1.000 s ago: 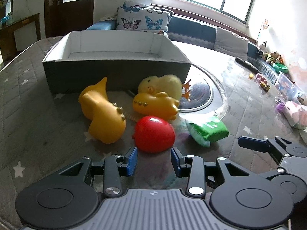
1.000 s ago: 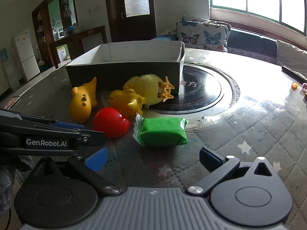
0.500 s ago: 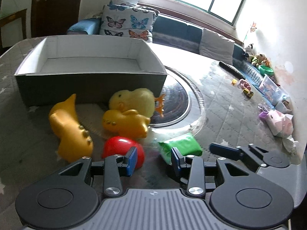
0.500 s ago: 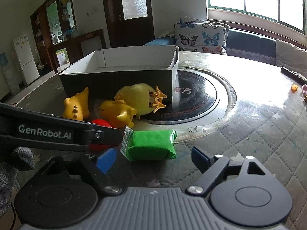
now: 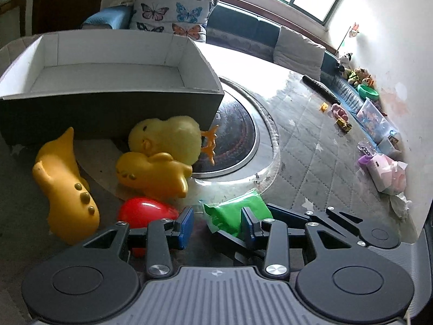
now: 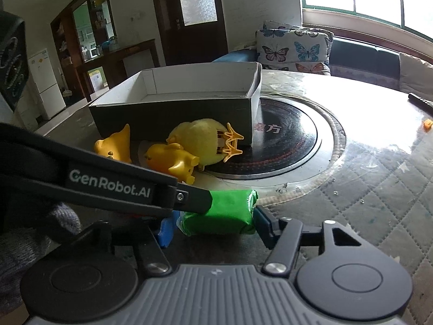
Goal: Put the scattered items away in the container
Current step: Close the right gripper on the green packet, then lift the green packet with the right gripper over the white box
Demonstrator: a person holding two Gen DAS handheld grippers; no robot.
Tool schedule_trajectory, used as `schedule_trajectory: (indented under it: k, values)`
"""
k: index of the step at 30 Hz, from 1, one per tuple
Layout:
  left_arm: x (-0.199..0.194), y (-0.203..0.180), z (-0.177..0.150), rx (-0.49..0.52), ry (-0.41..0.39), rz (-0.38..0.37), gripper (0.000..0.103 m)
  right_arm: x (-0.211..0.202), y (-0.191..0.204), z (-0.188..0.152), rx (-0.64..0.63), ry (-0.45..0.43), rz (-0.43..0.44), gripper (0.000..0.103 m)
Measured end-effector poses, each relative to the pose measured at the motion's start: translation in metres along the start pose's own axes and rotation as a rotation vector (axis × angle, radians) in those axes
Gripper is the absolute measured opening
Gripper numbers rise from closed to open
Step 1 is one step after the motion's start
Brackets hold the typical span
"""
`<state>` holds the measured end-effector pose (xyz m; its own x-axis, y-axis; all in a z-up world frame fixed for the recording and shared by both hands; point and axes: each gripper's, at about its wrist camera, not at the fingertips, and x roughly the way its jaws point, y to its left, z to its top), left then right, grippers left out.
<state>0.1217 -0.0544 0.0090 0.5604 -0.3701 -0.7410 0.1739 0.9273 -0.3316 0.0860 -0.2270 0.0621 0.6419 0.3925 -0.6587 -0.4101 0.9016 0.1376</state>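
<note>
Quilted cloth covered the big round table (image 5: 311, 162), leaving wide bare room to the right. At the far left sat the open box (image 5: 108, 81), with the fluffy chick (image 5: 167, 138), two yellow toys and the red ball (image 5: 143, 211) crowded against its near wall. Nearest, the right gripper (image 6: 213, 227) had its jaws closed around the green packet (image 6: 224, 214). Beside it, the left gripper (image 5: 216, 226) hung with jaws parted, empty.

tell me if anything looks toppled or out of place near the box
The fuzzy yellow chick lies on its side against the box, orange feet sticking sideways. Both yellow rubber toys also lie tipped over. The box holds nothing visible; the green packet sits between the right gripper fingers.
</note>
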Motion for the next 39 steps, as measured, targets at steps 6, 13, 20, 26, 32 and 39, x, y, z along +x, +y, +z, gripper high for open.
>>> schedule_trajectory:
  k: [6, 13, 20, 26, 32, 39]
  values:
    - [0.007, 0.001, 0.003, -0.017, 0.018, -0.032, 0.041, 0.000, -0.005, -0.002, 0.007, -0.001, 0.005, 0.060]
    - [0.006, 0.003, 0.005, -0.028, 0.016, -0.065, 0.035, -0.002, -0.005, 0.002, 0.000, -0.007, 0.001, 0.058]
    - [-0.008, 0.005, 0.015, -0.029, -0.036, -0.076, 0.032, -0.010, -0.001, 0.018, -0.024, -0.049, 0.000, 0.056]
    - [-0.023, 0.010, 0.040, -0.029, -0.117, -0.059, 0.032, -0.010, 0.004, 0.044, -0.060, -0.105, 0.008, 0.055]
    - [-0.028, 0.022, 0.074, -0.044, -0.192, -0.026, 0.032, 0.004, 0.007, 0.081, -0.103, -0.165, 0.028, 0.054]
    - [-0.012, 0.042, 0.112, -0.080, -0.211, 0.008, 0.032, 0.037, 0.007, 0.122, -0.127, -0.172, 0.047, 0.054]
